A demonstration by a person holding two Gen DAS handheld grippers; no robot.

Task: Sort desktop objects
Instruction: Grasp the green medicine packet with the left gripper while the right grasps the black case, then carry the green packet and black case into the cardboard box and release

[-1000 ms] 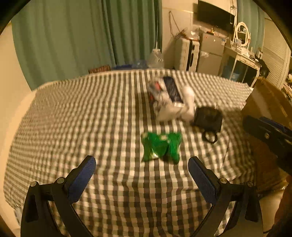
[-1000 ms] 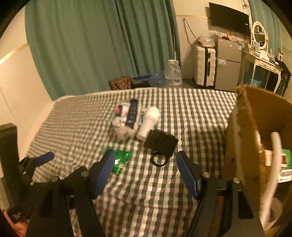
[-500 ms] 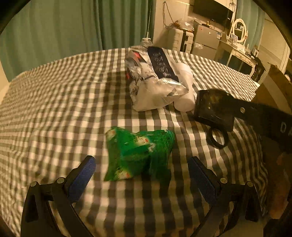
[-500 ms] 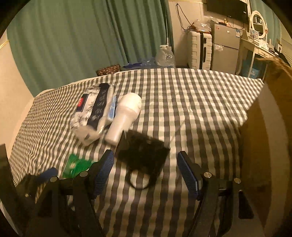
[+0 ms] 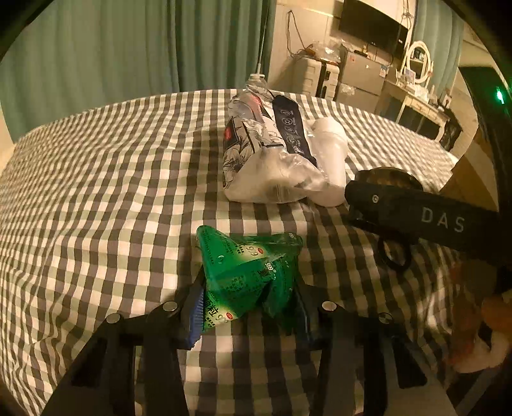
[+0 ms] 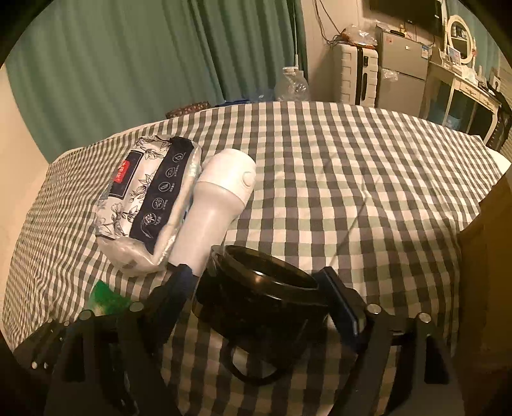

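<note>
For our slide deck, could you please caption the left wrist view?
Left claw shut on a green packet on the checked tablecloth, tissue pack beyond.

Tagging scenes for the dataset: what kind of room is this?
Probably a lived-in bedroom or studio flat, not a lab: a vanity with oval mirror, a small fridge beside a white suitcase, and a wall TV behind the checked tablecloth.

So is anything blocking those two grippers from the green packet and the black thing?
Nothing visible does. The left gripper is already shut on the green packet, and the right gripper has its fingers on both sides of the black case.
</note>
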